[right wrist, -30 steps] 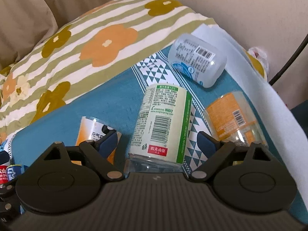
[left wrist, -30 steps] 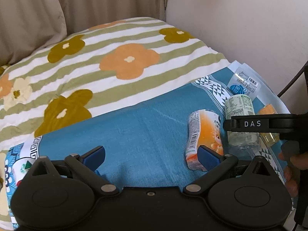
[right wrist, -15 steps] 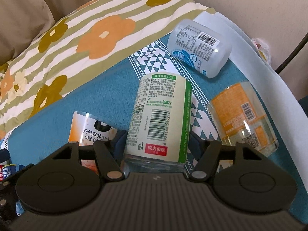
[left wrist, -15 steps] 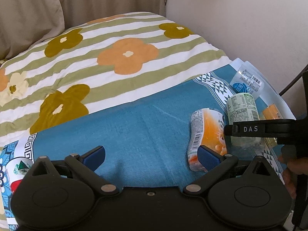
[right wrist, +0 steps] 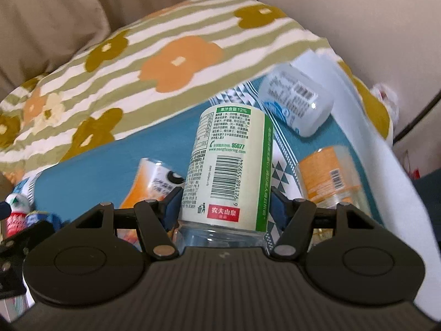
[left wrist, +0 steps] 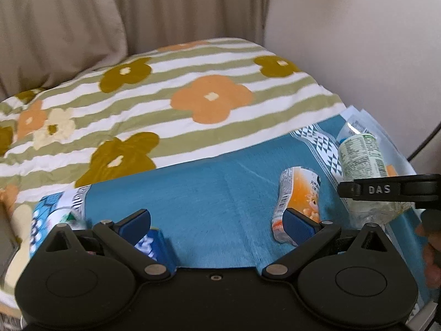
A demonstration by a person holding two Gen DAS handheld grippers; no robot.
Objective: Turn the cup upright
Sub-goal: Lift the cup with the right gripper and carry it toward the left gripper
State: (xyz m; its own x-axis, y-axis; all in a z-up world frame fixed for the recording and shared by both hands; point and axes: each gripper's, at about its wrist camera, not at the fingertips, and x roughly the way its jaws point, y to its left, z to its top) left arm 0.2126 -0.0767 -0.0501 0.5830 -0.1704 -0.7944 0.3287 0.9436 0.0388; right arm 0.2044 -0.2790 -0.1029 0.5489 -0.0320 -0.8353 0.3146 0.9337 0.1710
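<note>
Floral striped blanket (left wrist: 171,102), beige curtain (left wrist: 82,22)

Right hand-held gripper (right wrist: 226,209) clamped, left hand-held gripper (left wrist: 217,223) spread wide.

My left gripper (left wrist: 216,224) is matte black, with two round hinge housings, silver pivot pins and blue rubber pads (left wrist: 299,224). My right gripper (right wrist: 224,207) matches, but its body is ribbed; its side bar carries white "DAS" lettering. A bare fingertip of my right hand (left wrist: 430,259) shows skin.

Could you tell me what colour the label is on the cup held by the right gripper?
Pale cream label with green edge; right wrist view.
</note>
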